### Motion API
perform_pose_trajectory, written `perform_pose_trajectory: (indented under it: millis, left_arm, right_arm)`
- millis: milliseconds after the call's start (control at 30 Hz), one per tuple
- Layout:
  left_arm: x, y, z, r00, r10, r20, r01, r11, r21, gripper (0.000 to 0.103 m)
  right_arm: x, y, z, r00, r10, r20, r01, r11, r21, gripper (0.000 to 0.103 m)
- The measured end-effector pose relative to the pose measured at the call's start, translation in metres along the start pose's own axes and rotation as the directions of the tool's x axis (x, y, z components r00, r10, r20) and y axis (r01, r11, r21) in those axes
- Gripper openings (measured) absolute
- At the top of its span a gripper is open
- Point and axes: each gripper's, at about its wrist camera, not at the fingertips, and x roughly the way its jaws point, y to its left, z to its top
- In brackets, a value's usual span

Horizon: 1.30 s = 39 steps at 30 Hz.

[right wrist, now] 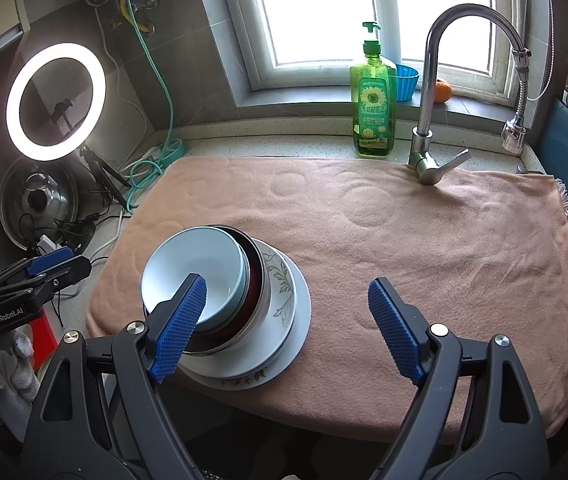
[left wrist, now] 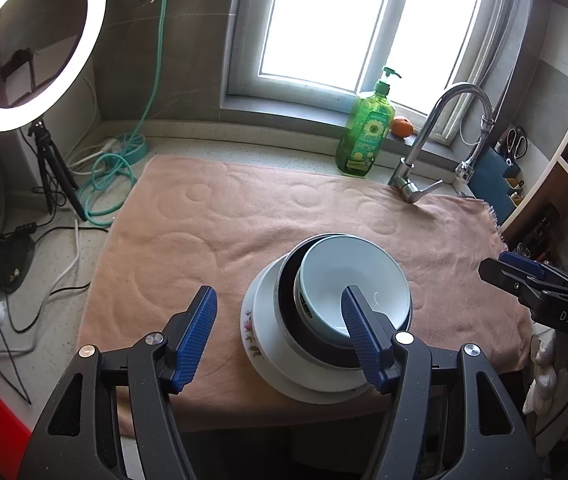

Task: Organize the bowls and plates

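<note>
Left wrist view puts the stack (left wrist: 324, 316) just ahead of your left gripper (left wrist: 280, 336), toward its right side: a pale blue bowl (left wrist: 348, 276) sits inside a dark bowl with a metal rim (left wrist: 284, 304), and both rest on white plates (left wrist: 260, 344), the lowest showing a floral edge. The whole pile stands on the pink towel (left wrist: 204, 216) that covers the counter, near its front edge. Your left jaws are wide apart and hold nothing. The right blue pad (left wrist: 364, 340) crosses in front of the pale bowl's opening; whether it touches the rim you cannot tell from this angle. The left pad (left wrist: 196, 336) hangs over bare towel, well clear of the dishes.

From the right wrist view, the same stack (right wrist: 224, 300) lies to the left of your right gripper (right wrist: 288, 324). Those jaws are also spread wide and empty. The left pad (right wrist: 180, 328) overlaps the pale blue bowl (right wrist: 192, 264) in the picture, contact unclear, while the right pad (right wrist: 396, 332) is over open towel (right wrist: 404, 232), well apart from the plates (right wrist: 284, 320). Each gripper shows at the edge of the other's camera, so the stack sits between the two.

Behind the towel stand a green soap bottle (right wrist: 374, 104) and the faucet (right wrist: 432, 120).
</note>
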Motion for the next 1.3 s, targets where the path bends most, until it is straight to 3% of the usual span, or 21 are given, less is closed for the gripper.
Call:
perform_pose_trajectory:
  millis: [1300]
  left_arm:
    - [-0.0032,0.0021,0.0083,0.999,0.041,0.033,-0.041,0.999,0.019,0.064]
  right_arm:
    - [0.0068,-0.0018,-0.0001,1.0,-0.008,-0.019,0.008,1.0,-0.002,0.086]
